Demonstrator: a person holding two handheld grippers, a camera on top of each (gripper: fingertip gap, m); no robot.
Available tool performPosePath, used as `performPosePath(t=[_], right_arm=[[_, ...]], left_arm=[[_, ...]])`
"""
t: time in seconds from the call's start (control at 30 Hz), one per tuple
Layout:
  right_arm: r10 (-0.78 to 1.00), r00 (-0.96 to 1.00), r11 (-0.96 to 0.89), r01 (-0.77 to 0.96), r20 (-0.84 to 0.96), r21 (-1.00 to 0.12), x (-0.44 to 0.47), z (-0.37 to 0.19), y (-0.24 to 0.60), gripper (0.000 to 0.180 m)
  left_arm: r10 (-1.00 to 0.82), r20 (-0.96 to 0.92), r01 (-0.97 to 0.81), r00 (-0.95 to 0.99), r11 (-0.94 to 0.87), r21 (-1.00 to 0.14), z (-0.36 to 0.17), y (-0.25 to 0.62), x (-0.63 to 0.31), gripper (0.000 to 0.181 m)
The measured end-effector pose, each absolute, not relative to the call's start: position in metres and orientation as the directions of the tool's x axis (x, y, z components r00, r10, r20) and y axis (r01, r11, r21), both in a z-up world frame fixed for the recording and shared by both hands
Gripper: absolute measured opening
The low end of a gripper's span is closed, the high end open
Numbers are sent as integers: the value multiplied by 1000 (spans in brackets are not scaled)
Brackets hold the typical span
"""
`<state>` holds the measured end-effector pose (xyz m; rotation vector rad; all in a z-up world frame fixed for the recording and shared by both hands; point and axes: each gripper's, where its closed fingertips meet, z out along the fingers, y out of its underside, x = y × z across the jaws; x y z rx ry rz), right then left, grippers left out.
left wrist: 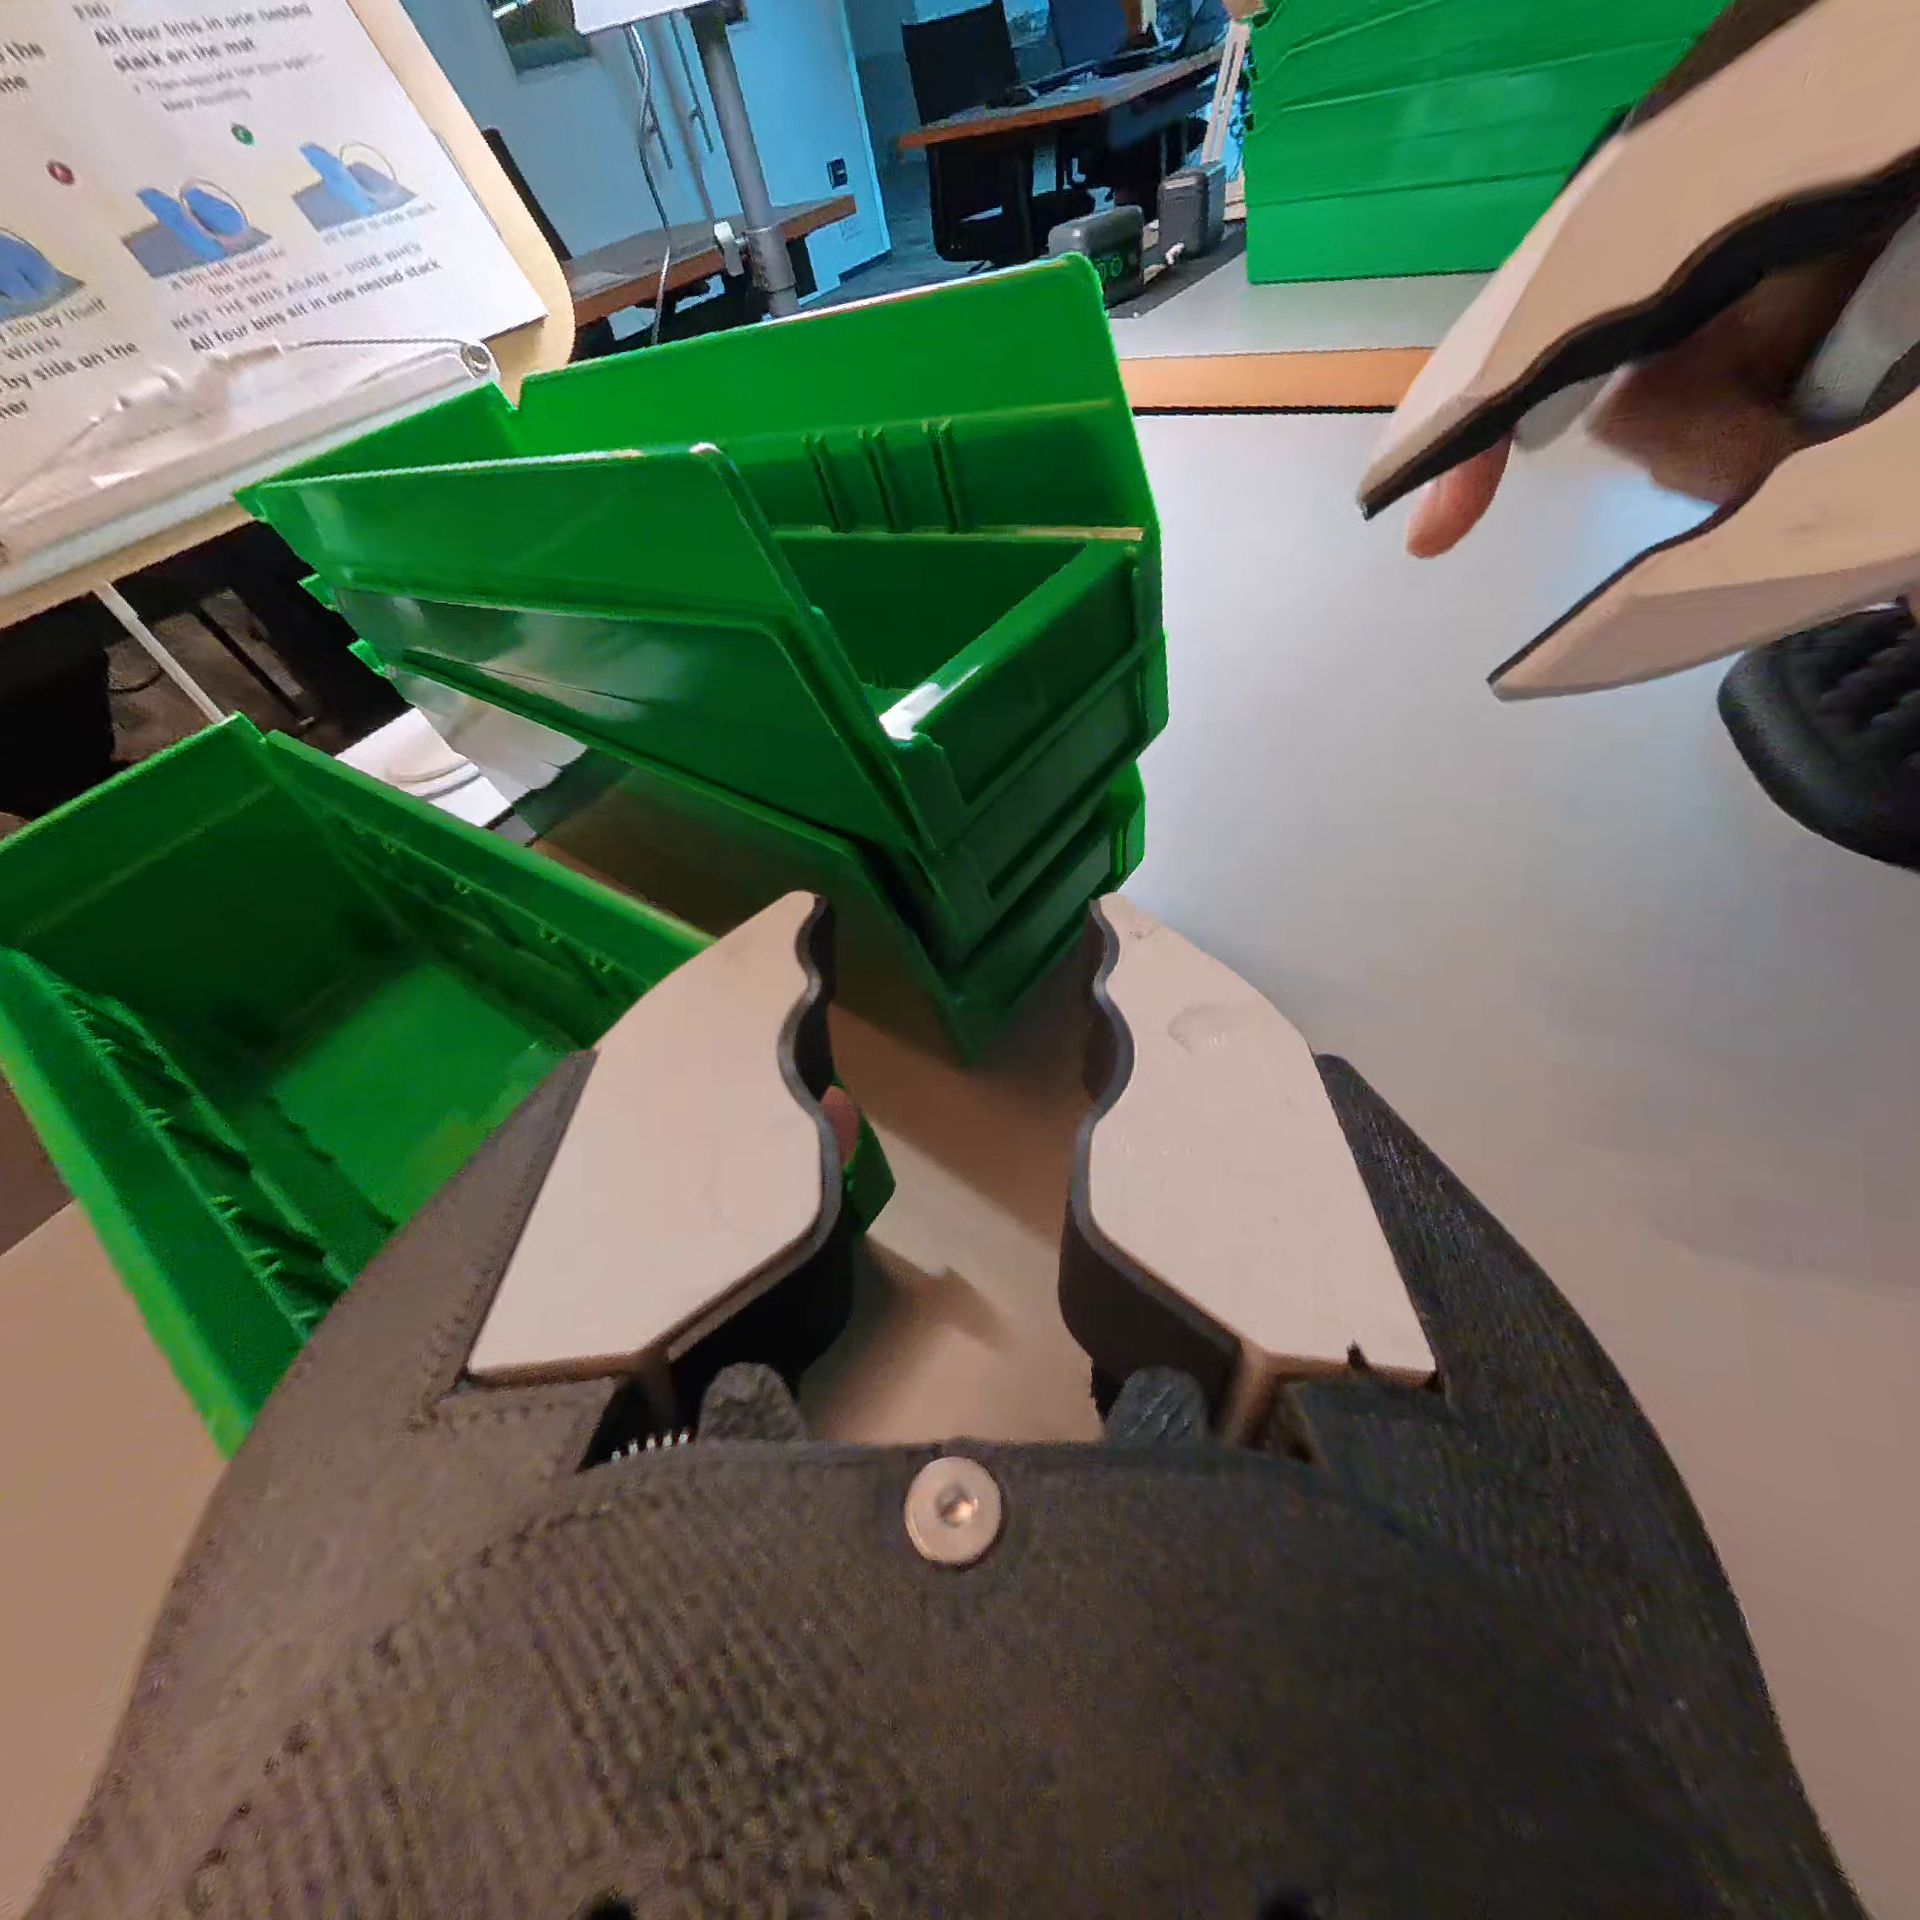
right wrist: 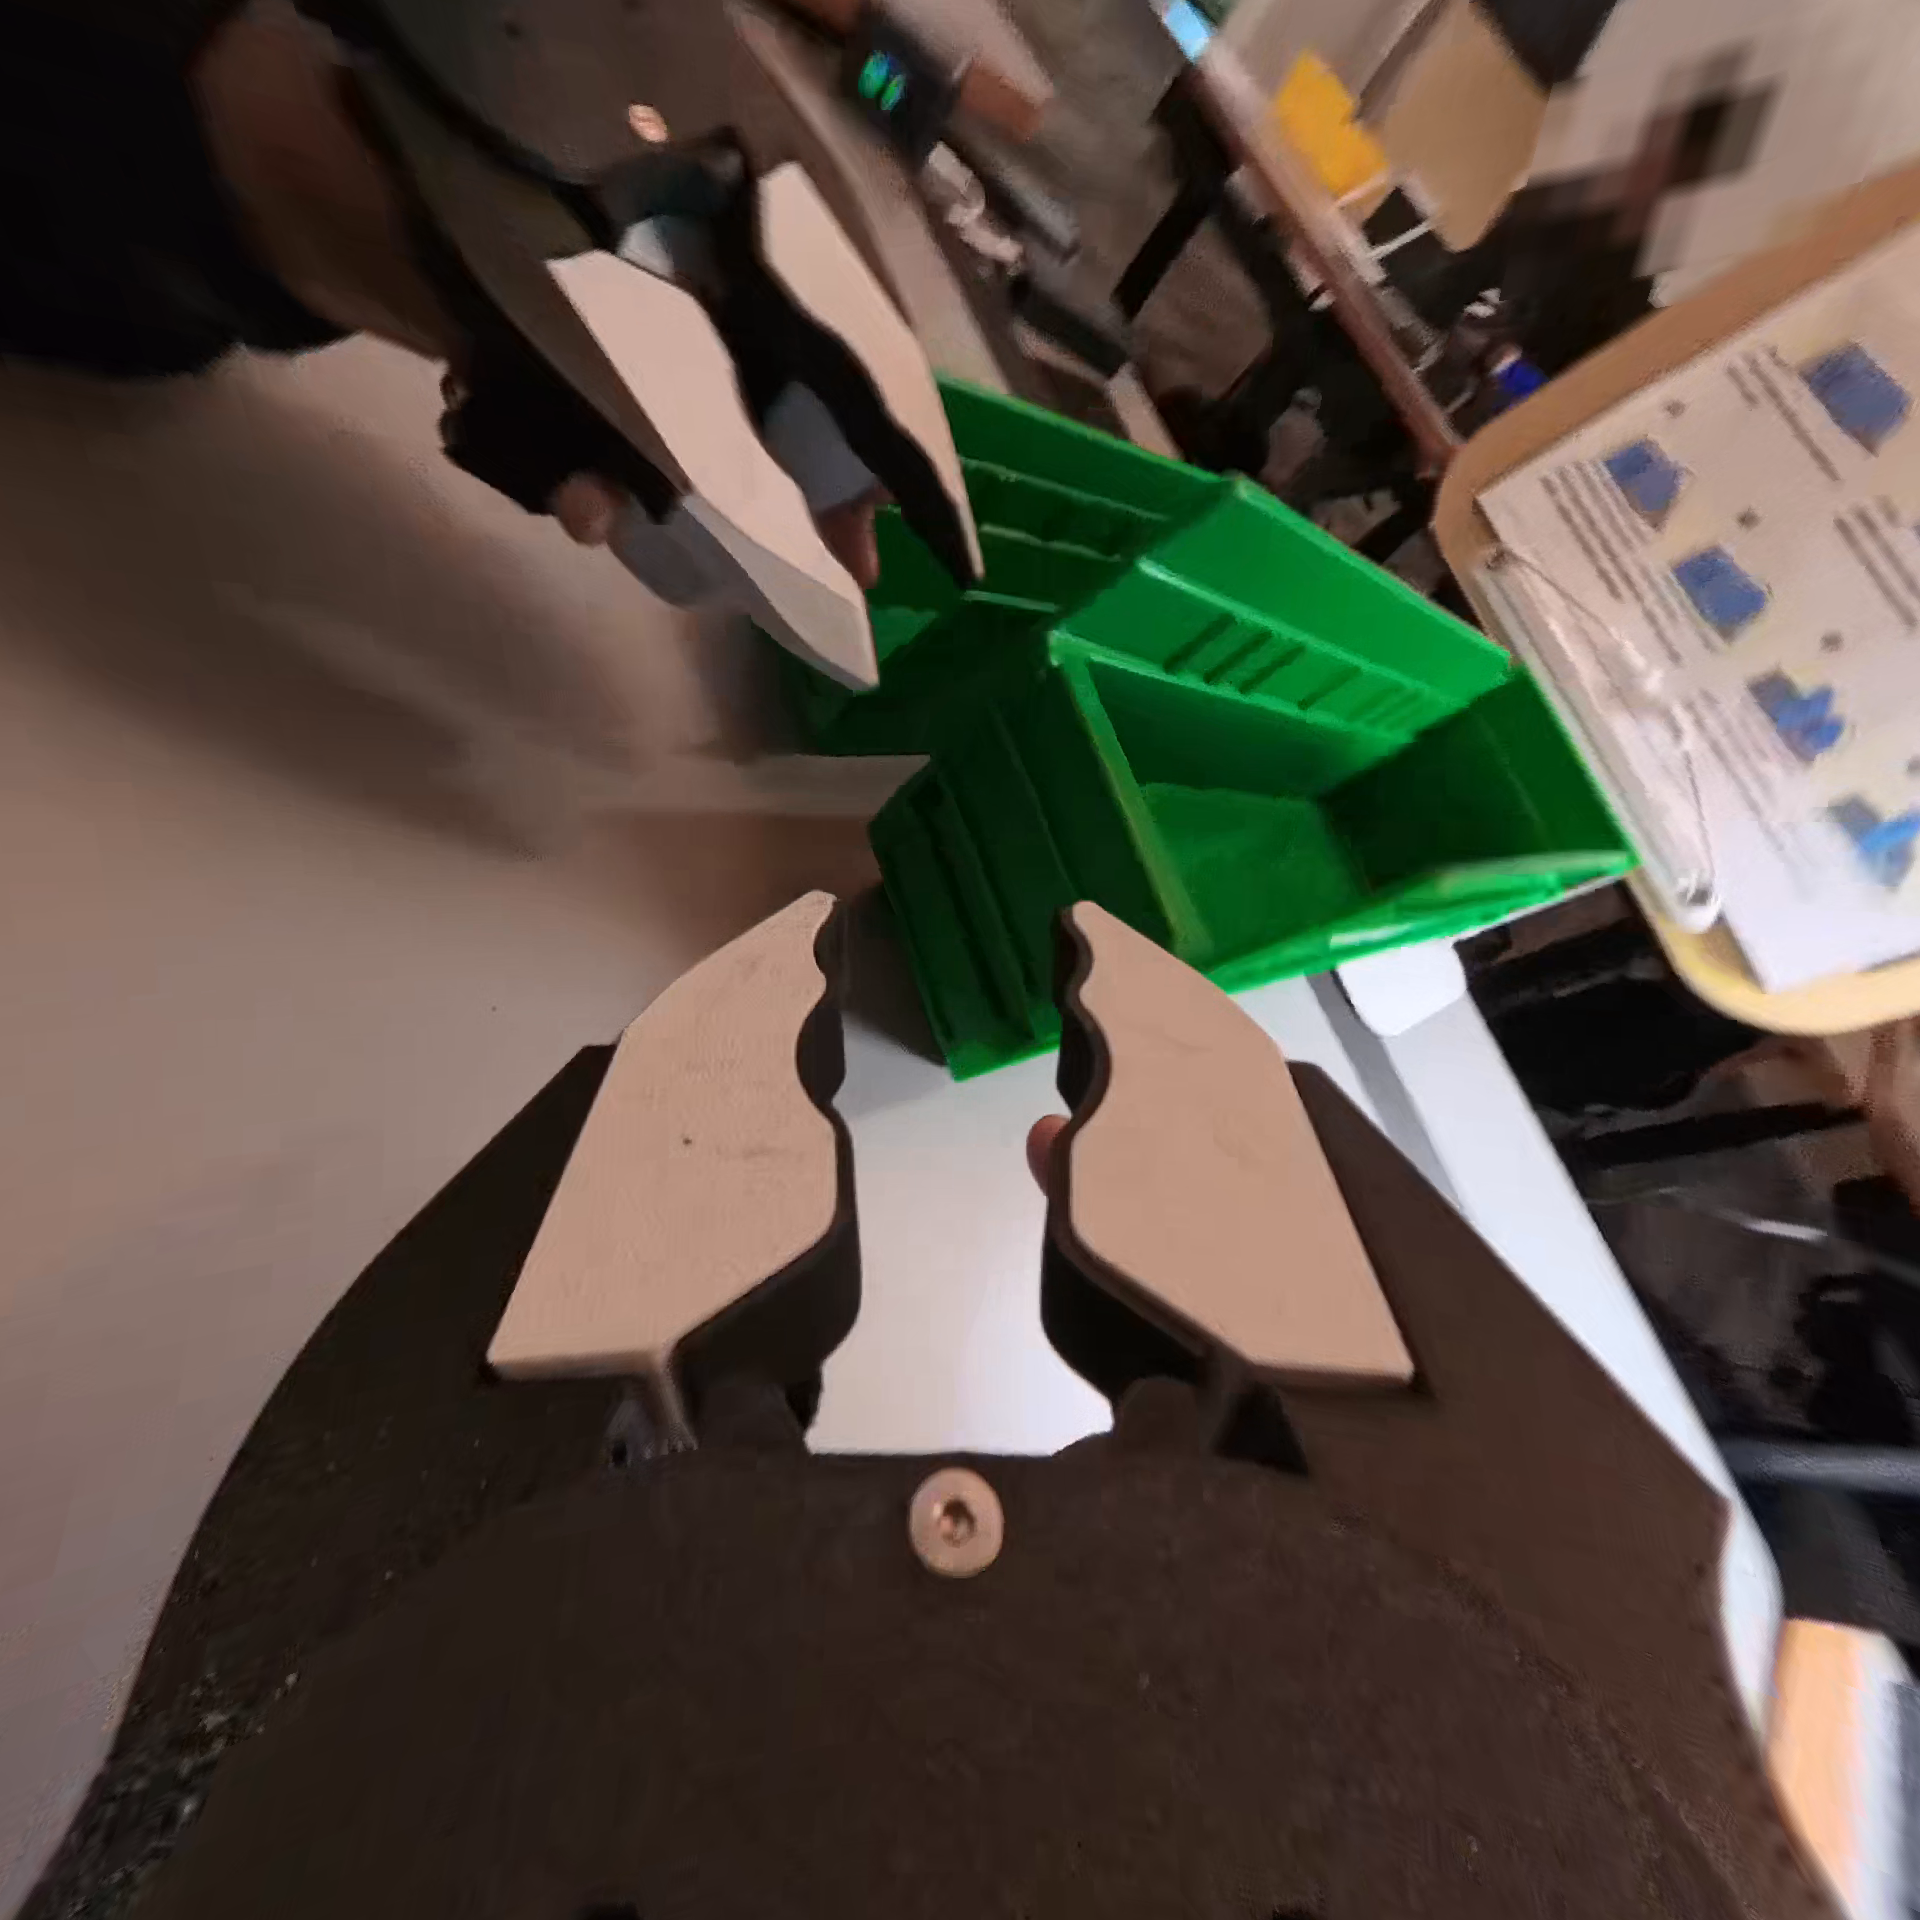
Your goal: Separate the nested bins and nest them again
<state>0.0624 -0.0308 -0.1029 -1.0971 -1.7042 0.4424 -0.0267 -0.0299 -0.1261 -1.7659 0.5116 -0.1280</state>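
A nested stack of three green bins stands tilted on the table ahead of my left gripper, which is open and empty just short of the stack's front corner. A single green bin sits apart to the left, its near corner beside my left finger. My right gripper is open and empty, close to the ribbed side of the stack. In the right wrist view the left gripper hangs open over the single bin. The right gripper shows open at the upper right of the left wrist view.
An instruction sheet on a board stands behind the bins, also in the right wrist view. More green bins are piled far back right. A black chair is past the table's right edge. The table edge runs right of the stack.
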Motion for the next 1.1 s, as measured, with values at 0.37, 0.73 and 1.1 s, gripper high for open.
performPosePath(t=[0.37,0.73,1.1], right_arm=[[709,-379,577,796,594,-181,-7,-127,12,41],[784,-455,561,811,422,-167,-2,-126,-3,27],[741,-556,632,767,376,-110,11,-103,-5,28]], left_arm=[[-405,-183,-298,896,-242,-923,-147,-20,-15,40],[-397,-123,-219,910,-208,-953,-137,-19,-12,24],[-431,-100,-175,897,-140,-975,-124,-24,5,12]])
